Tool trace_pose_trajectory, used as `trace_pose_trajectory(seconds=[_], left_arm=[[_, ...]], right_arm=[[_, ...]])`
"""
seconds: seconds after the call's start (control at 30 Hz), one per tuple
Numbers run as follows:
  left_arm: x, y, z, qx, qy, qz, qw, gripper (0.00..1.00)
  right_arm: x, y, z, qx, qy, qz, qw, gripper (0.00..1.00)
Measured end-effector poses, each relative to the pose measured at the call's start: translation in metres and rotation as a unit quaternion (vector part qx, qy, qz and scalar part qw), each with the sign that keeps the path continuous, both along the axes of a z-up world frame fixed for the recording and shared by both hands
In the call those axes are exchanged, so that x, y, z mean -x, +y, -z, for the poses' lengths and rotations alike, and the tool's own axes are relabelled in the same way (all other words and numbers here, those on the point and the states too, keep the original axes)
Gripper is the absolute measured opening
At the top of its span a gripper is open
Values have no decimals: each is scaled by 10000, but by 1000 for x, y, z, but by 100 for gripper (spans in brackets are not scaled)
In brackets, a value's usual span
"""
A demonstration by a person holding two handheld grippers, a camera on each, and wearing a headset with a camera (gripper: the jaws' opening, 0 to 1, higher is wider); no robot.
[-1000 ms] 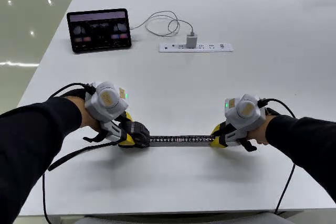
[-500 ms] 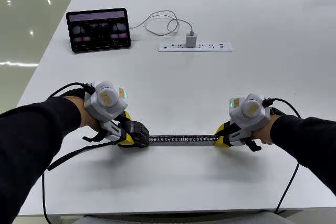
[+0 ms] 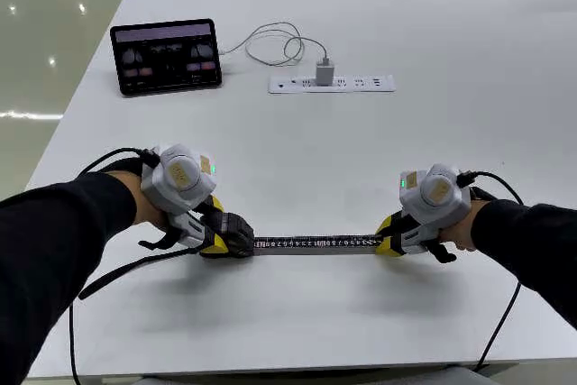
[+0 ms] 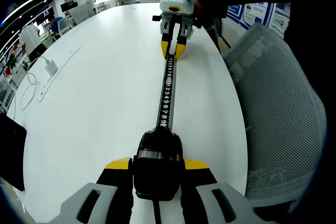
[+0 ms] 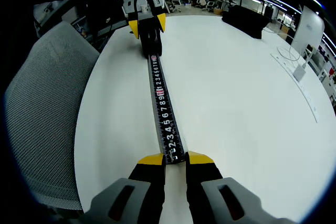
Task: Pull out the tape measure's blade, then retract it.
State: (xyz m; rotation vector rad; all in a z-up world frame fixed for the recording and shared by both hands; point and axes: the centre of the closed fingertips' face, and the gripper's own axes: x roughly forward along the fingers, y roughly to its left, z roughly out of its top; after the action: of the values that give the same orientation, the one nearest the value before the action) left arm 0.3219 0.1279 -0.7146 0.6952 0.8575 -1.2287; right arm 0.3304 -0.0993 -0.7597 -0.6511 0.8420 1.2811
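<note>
Tape measure (image 3: 236, 232) lies near the front edge of the table (image 3: 361, 151), its case clamped in the left gripper (image 4: 157, 163) as an anchor, while the right gripper (image 5: 175, 158) — jaws pinched on the tip of the blade (image 3: 315, 242) — holds it drawn out flat between them.

tape measure (image 3: 239, 232) lies on table (image 3: 451, 24), tablet (image 3: 167, 55) and power strip (image 3: 361, 84) behind.

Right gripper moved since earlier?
Yes: the right gripper drew the black numbered blade further right, judged against the white power strip, away from the black tape measure case.
</note>
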Motion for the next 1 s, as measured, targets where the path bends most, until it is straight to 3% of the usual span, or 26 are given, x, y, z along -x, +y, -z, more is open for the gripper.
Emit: trace_pose_trajectory(seconds=[0.5,1.0], left_arm=[[-2,1,1,3,10,-6,10000,30],[-2,1,2,-1,9,-11,10000,30]], right_arm=[[0,-18,-2,67,5,56,10000,9],[0,-23,-1,67,16,76,9999,9]])
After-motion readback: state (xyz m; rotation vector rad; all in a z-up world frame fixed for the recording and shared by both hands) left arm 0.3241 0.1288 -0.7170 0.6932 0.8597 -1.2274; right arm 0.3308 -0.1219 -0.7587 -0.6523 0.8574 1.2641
